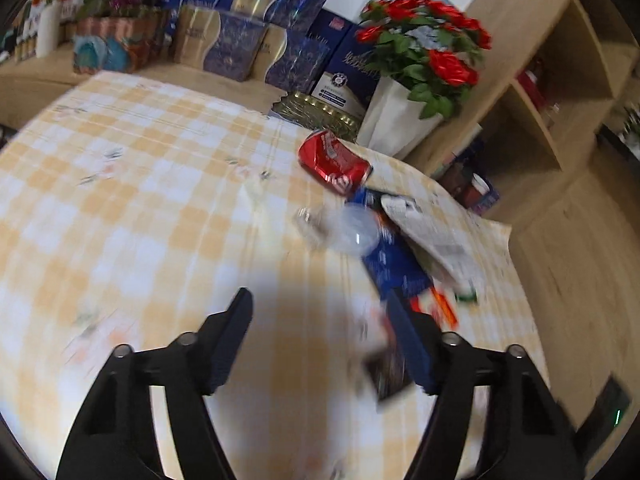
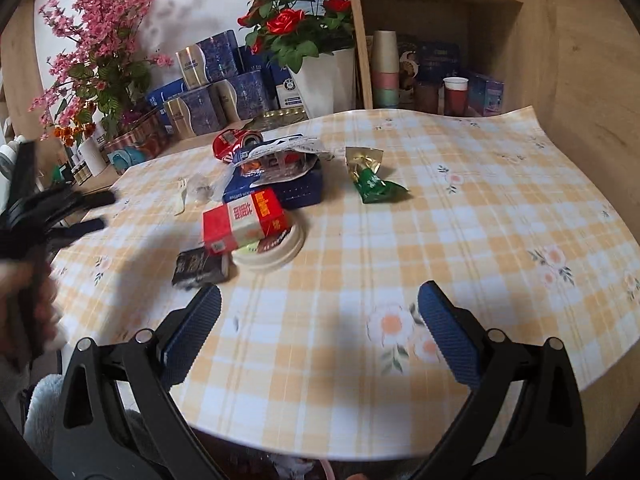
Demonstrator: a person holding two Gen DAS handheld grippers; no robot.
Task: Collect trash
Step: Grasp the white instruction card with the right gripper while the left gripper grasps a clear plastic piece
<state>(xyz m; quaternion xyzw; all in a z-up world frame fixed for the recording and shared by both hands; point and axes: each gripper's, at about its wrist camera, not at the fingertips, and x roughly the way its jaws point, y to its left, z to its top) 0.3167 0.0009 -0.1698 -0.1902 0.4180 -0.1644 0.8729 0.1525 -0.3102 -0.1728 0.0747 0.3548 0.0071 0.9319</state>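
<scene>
Trash lies in one loose cluster on the checked tablecloth (image 2: 460,208), toward its far side near the boxes and flowers. Only the right wrist view shows the pieces sharply. Left to right it gives one clear crumpled wrapper (image 2: 200,188), one small black packet (image 2: 200,267), one red carton (image 2: 244,220) resting on one round white lid (image 2: 280,254), one crushed red can (image 2: 232,142), one blue box (image 2: 296,192) with a clear blister pack (image 2: 280,156) on top, and one green-and-gold foil packet (image 2: 372,178) lying apart. The left wrist view is blurred; it shows the can (image 1: 334,160) and the rose pot (image 1: 394,120) clearly. The left gripper (image 1: 320,312) is spread wide above the cloth, holding nothing. The right gripper (image 2: 320,304) is likewise released and empty, just short of the black packet.
</scene>
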